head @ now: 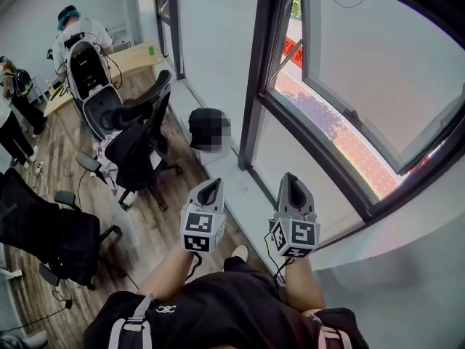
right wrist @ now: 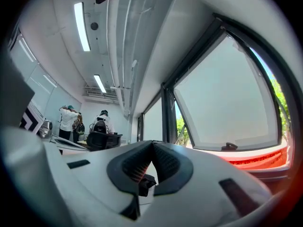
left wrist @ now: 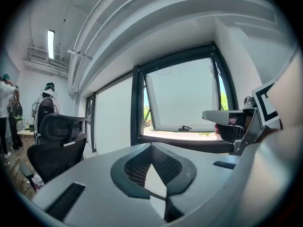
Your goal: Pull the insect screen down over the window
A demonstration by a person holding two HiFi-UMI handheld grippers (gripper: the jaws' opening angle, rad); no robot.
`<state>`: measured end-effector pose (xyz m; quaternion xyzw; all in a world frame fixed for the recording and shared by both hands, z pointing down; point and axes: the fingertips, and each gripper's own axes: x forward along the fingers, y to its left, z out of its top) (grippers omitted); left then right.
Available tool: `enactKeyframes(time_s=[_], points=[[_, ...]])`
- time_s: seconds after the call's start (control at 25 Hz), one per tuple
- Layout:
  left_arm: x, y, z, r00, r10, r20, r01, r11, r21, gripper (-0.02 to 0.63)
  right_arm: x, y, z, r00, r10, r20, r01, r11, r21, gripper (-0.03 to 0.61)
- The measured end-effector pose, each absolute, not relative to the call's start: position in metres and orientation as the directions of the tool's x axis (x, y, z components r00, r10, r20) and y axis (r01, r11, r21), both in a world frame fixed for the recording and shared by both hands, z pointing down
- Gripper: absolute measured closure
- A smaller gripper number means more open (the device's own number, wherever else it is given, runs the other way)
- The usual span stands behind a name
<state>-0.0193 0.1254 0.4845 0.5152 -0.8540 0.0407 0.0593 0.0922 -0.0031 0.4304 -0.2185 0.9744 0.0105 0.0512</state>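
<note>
Head view: the person holds both grippers out in front, side by side over the pale ledge [head: 243, 195] that runs along the foot of the wall. The left gripper [head: 211, 187] and right gripper [head: 292, 184] both point up the frame, just beside each other but not touching. The window [head: 385, 57] sits up at the right, with a dark frame and its sash tilted open outward. The insect screen can't be picked out anywhere here. Over on the wooden floor to the left are black office chairs [head: 138, 133], and at the far end a person [head: 76, 31] stands by a desk [head: 134, 57].

Left gripper view: the jaws are pressed together at the tips with nothing between them. The open window is straight ahead past them, and the sash handle [left wrist: 184, 127] shows on its lower rail. The right gripper pokes in from the right edge.

Right gripper view: same deal, jaws pressed together and empty. The window fills the right side, ceiling lights [right wrist: 81, 25] run overhead, and a couple of people [right wrist: 68, 119] stand far off at the left.
</note>
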Motion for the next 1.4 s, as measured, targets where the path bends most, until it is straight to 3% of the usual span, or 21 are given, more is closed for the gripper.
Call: enactKeyframes(time_s=[0.64, 1.16, 1.4], points=[[-0.103, -0.122, 0.476, -0.251, -0.951, 0.183, -0.968, 0.252, -0.014, 0.600, 0.025, -0.219, 0.426, -0.805, -0.590, -0.061, -0.591, 0.807, -0.015, 0.575], [-0.067, -0.229, 0.460, 0.013, -0.986, 0.169, -0.990, 0.012, 0.141, 0.600, 0.107, -0.285, 0.405, -0.634, -0.771, -0.066, -0.773, 0.634, 0.025, 0.575], [-0.052, -0.265, 0.453, 0.105, -0.982, 0.155, -0.989, -0.087, 0.123, 0.601, 0.143, -0.296, 0.405, -0.514, -0.855, -0.066, -0.858, 0.514, 0.015, 0.575]])
